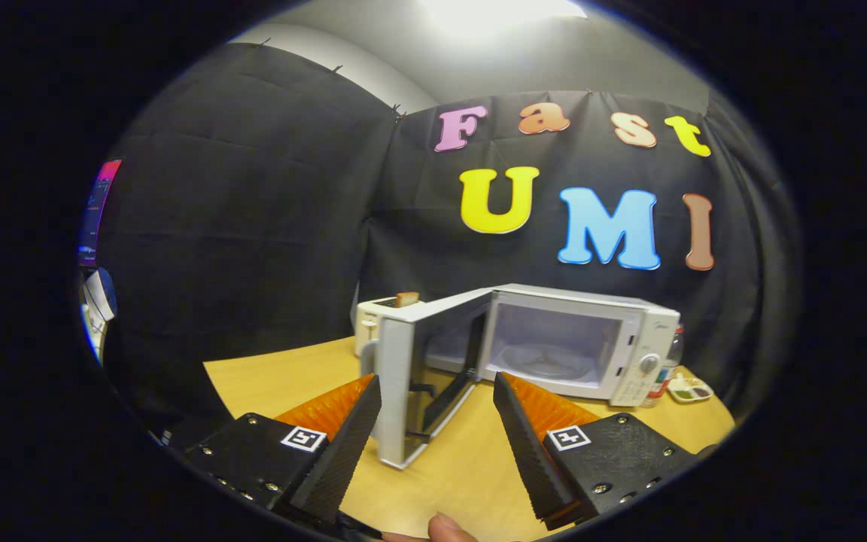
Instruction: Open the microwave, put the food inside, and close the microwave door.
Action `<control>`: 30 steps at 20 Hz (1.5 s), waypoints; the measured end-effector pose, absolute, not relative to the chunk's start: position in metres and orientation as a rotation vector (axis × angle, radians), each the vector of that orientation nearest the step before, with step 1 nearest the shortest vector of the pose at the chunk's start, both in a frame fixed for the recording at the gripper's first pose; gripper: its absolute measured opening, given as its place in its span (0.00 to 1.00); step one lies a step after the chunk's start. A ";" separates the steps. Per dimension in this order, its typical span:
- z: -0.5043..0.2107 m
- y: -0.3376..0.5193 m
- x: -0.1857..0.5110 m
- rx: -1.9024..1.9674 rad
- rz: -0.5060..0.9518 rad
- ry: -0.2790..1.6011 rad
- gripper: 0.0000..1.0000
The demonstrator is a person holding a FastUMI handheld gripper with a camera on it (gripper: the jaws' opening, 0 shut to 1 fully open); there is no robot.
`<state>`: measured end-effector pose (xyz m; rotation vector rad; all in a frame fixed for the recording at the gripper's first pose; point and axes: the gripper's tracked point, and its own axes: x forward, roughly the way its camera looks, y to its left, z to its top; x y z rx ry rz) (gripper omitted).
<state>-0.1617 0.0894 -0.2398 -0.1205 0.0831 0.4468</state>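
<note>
With the microwave (554,346) door (411,376) swung wide, leaving the cavity free for food, the hand-held gripper (437,421) hovers over the counter (268,384), fingers apart, empty.

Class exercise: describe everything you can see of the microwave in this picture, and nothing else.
The microwave is a white box standing upright on the wooden table, before the black cloth wall. Its door is swung wide open toward the camera, hinged on the left, its free edge between the open jaws of the gripper, which hold nothing. The pale cavity shows a round glass turntable. A control panel with a dial sits on its right side.
</note>
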 end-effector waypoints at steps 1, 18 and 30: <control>-0.246 0.068 -0.154 -0.130 0.432 0.065 0.91; -0.408 -0.115 -0.112 0.027 0.254 0.518 0.95; -0.431 -0.114 -0.106 -0.086 0.235 0.624 0.82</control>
